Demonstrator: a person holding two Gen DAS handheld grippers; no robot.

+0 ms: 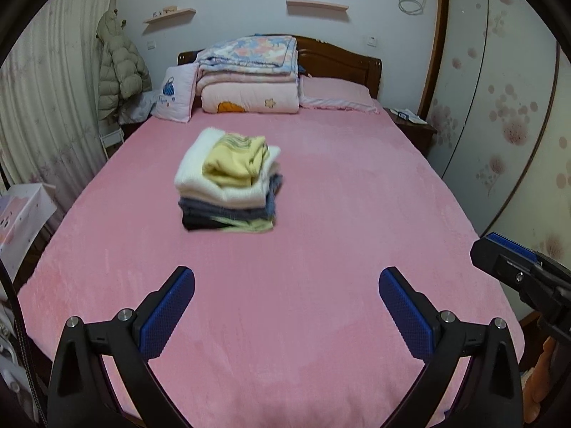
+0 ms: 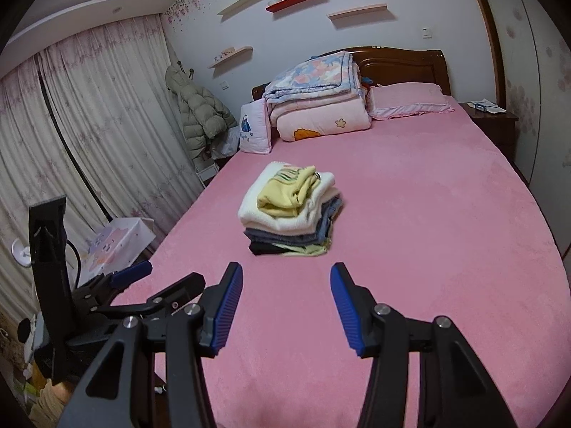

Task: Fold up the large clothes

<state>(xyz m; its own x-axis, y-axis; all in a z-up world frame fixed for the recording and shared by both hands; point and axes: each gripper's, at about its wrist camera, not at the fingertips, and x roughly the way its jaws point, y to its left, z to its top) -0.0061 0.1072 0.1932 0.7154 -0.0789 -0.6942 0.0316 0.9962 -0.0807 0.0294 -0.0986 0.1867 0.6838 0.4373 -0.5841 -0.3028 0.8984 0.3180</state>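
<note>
A stack of folded clothes [image 1: 228,185] sits in the middle of the pink bed [image 1: 339,249], with a yellow garment on top, then white, grey-blue, black and pale yellow layers. It also shows in the right wrist view [image 2: 291,210]. My left gripper [image 1: 285,285] is open and empty, held over the foot end of the bed, short of the stack. My right gripper [image 2: 285,281] is open and empty, also over the foot end. The right gripper shows at the right edge of the left wrist view [image 1: 514,267]. The left gripper shows low left in the right wrist view [image 2: 132,278].
Folded quilts [image 1: 249,75], a white cushion [image 1: 175,92] and a pink pillow [image 1: 335,96] lie at the wooden headboard [image 1: 342,60]. A nightstand [image 1: 410,121] stands right of the bed. A padded coat [image 1: 117,67] and curtains [image 2: 89,114] are on the left, with a box [image 2: 114,246] beside the bed.
</note>
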